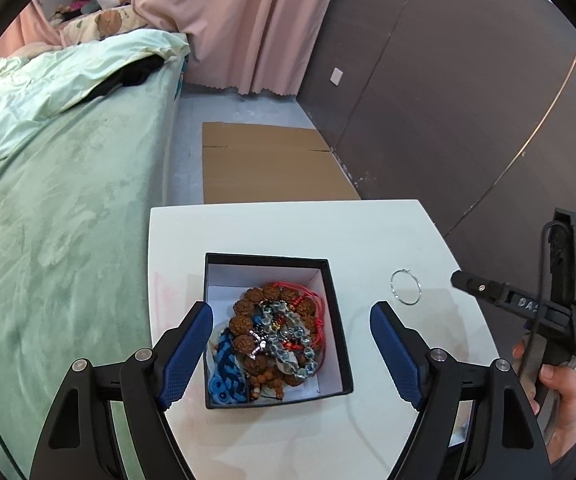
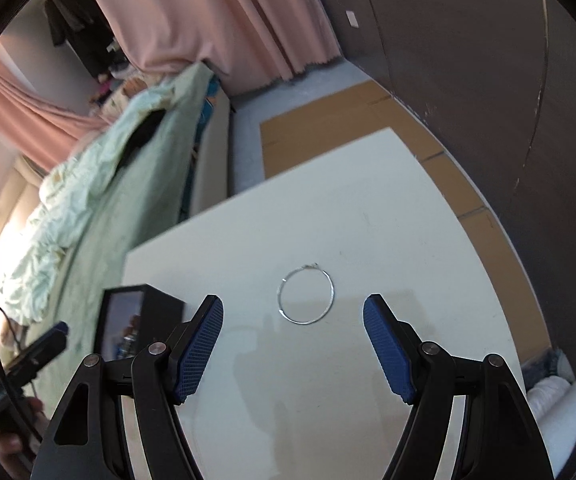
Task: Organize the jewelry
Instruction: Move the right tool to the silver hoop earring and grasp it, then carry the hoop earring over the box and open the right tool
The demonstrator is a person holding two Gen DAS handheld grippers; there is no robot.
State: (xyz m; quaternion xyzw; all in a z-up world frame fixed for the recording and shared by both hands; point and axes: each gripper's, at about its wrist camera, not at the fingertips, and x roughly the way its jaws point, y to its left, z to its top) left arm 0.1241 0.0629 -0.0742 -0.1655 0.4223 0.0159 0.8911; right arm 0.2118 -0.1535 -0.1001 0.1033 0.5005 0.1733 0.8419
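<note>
I have the left gripper (image 1: 291, 332) hovering with its blue-padded fingers spread wide, nothing between them, above the black square cardboard box with a white lining (image 1: 337, 320) that sits in the lower centre of the left wrist frame. Inside the box lies a tangled heap of jewelry (image 1: 276, 340): brown seed-bead bracelets, red cords, pale blue beads and a blue chain. The box stands on the white rectangular tabletop (image 1: 272, 232). To the right of the box, apart from it, a thin silver wire hoop (image 1: 405, 287) lies flat on the table.

In the right wrist frame, my right gripper (image 2: 293, 318) is also opened wide and empty. The hoop (image 2: 305, 294) sits just beyond its fingertips, at mid-frame, not touched by either pad. The box (image 2: 164, 308) shows at lower left.
</note>
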